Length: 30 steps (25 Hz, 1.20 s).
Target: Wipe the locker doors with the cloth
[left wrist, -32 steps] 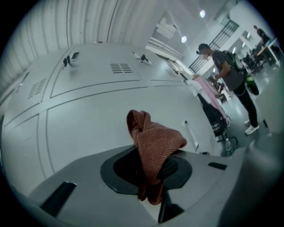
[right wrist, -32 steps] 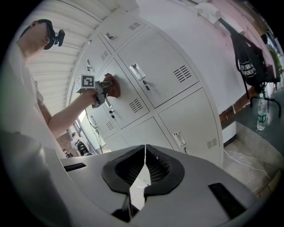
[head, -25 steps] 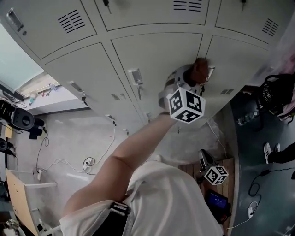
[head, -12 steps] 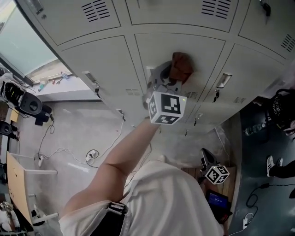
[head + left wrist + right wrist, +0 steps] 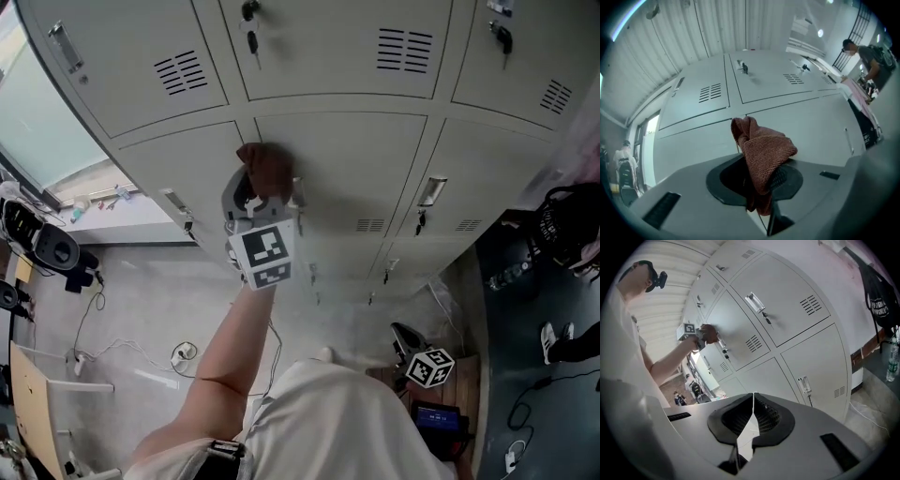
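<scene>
Clenched on a rust-red knitted cloth [image 5: 764, 150] between the jaws of the left gripper [image 5: 761, 182], with the wad bulging past the tips toward 12 o'clock and a tail hanging below at 6 o'clock. Pressed, in the head view, against the grey locker doors [image 5: 352, 173] at the vertical seam between two lower doors, about 10 o'clock from the frame's centre. Held up there on a bare arm [image 5: 230, 347] stretched out from 6 o'clock. Well off at 3 o'clock from the wad, a metal handle [image 5: 431, 190] on the neighbouring door; at 12 o'clock, keys [image 5: 251, 39] hanging in an upper lock. Closed tip to tip on nothing in the right gripper [image 5: 753, 412], kept low at 5 o'clock in the head view beside a white shirt [image 5: 347, 422], well apart from the lockers.
</scene>
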Available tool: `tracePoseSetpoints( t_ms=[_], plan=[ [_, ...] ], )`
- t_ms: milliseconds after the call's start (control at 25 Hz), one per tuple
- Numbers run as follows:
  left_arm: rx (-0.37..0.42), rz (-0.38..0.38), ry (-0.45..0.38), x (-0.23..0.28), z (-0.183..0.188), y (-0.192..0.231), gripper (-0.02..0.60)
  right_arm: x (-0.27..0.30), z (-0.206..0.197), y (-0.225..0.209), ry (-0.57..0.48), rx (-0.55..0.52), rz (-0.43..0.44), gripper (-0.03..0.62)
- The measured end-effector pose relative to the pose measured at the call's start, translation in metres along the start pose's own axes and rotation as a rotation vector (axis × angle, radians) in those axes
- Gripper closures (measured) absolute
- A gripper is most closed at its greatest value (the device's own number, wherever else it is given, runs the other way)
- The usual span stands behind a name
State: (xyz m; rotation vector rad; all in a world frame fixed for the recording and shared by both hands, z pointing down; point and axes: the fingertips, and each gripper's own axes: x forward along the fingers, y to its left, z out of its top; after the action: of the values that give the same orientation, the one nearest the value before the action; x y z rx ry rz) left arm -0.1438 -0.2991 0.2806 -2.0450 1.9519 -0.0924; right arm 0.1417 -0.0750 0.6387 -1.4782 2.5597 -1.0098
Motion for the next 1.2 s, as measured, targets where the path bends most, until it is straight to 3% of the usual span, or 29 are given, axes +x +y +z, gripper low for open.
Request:
tracePoseSetpoints(
  t_ms=[160, 400, 640, 760, 880, 960, 1200],
  plan=[
    [0.037, -0.123, -0.039, 0.006, 0.02, -0.055, 0.502, -0.005, -0.001, -0.002, -0.015, 0.01, -0.014, 0.574],
    [0.0, -0.337, -0.088, 0.01, 0.046, -0.166, 0.502, -0.027, -0.007, -0.009, -0.053, 0.037, -0.07, 0.574],
    [-0.008, -0.457, -0.108, 0.012, 0.064, -0.227, 0.502, -0.054, -0.01, -0.024, -0.109, 0.075, -0.147, 0.574],
    [-0.019, -0.484, -0.174, 0.012, 0.091, -0.24, 0.502, -0.062, -0.013, -0.027, -0.118, 0.086, -0.166, 0.574],
    [0.028, -0.507, -0.251, 0.014, 0.126, -0.25, 0.502, -0.063, -0.012, -0.029, -0.128, 0.09, -0.174, 0.574],
    [0.032, -0.548, -0.221, 0.018, 0.127, -0.255, 0.502, -0.06, -0.009, -0.028, -0.136, 0.09, -0.171, 0.574],
    [-0.151, -0.578, -0.09, 0.022, 0.107, -0.204, 0.502, -0.046, -0.003, -0.023, -0.125, 0.077, -0.14, 0.574]
  ],
)
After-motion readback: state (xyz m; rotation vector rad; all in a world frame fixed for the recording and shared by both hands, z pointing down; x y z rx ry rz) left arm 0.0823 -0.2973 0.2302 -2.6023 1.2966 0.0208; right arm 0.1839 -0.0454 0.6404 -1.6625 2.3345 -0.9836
